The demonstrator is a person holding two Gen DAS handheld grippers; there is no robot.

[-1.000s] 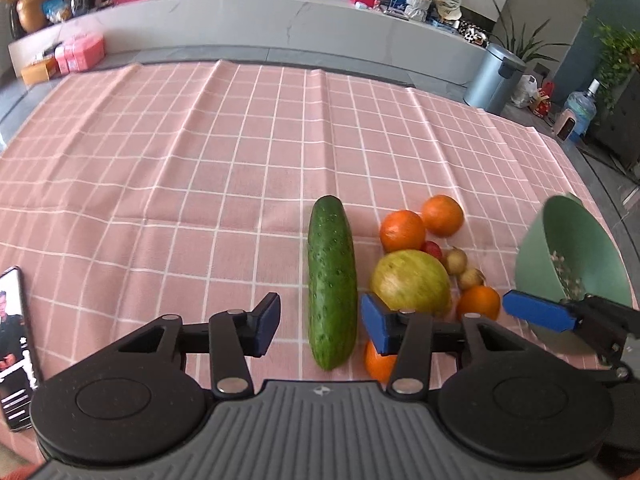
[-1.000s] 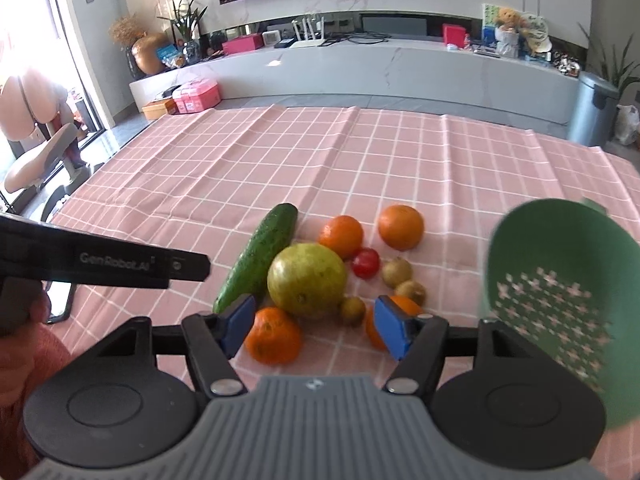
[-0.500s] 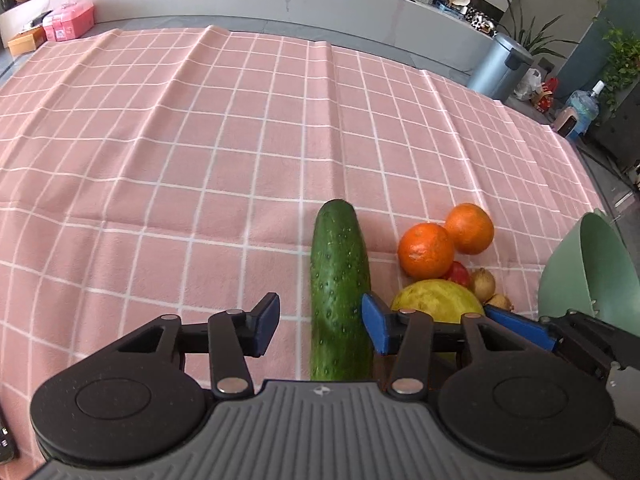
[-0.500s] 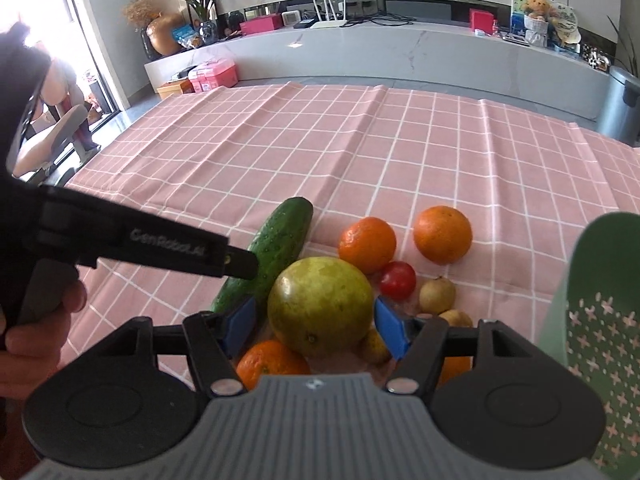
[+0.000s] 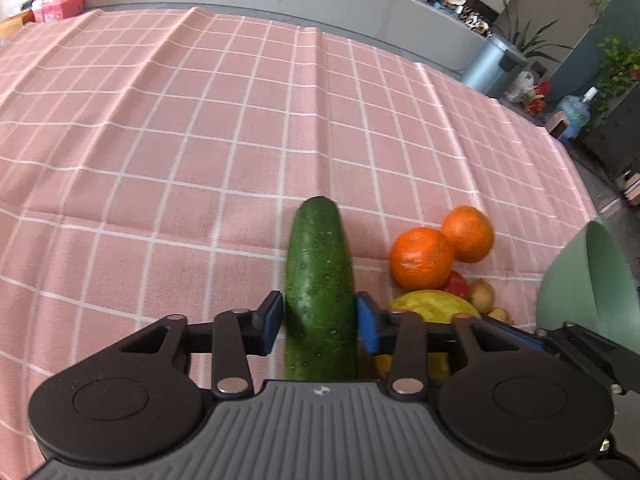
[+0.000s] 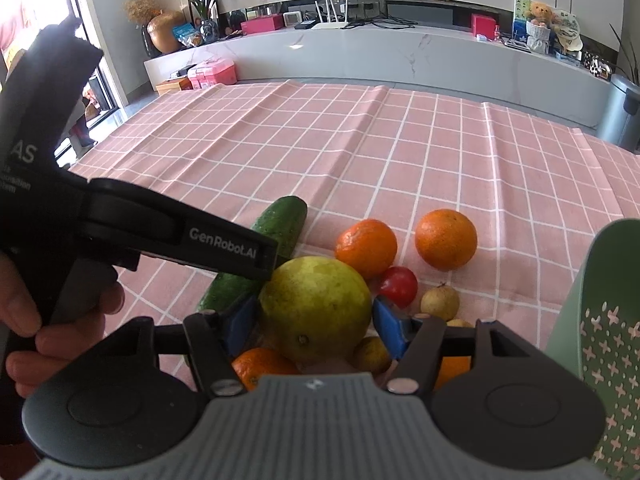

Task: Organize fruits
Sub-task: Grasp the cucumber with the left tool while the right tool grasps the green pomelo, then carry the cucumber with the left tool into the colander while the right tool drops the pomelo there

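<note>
A long green cucumber [image 5: 320, 272] lies on the pink checked cloth [image 5: 200, 140]. My left gripper [image 5: 320, 323] straddles its near half; the jaws are closing and both blue pads touch its sides. Right of it are two oranges [image 5: 422, 258] and a big yellow-green fruit [image 6: 316, 304]. My right gripper [image 6: 314, 326] has a pad against each side of that fruit. Around it lie the cucumber [image 6: 280, 220], two oranges [image 6: 366, 248], a red tomato [image 6: 398, 286], small tan fruits [image 6: 440, 302] and another orange [image 6: 260, 364] under the jaws.
A green perforated bowl [image 6: 600, 320] stands tilted at the right table edge, close beside the right gripper; it shows as the bowl [image 5: 588, 280] in the left wrist view. A hand [image 6: 24, 340] holds the left gripper's black body. A grey bin [image 5: 496, 64] stands beyond the table.
The left gripper came forward and down over the cucumber, and its jaws narrowed onto it. The right gripper drew closer, so the yellow-green fruit now sits between its pads.
</note>
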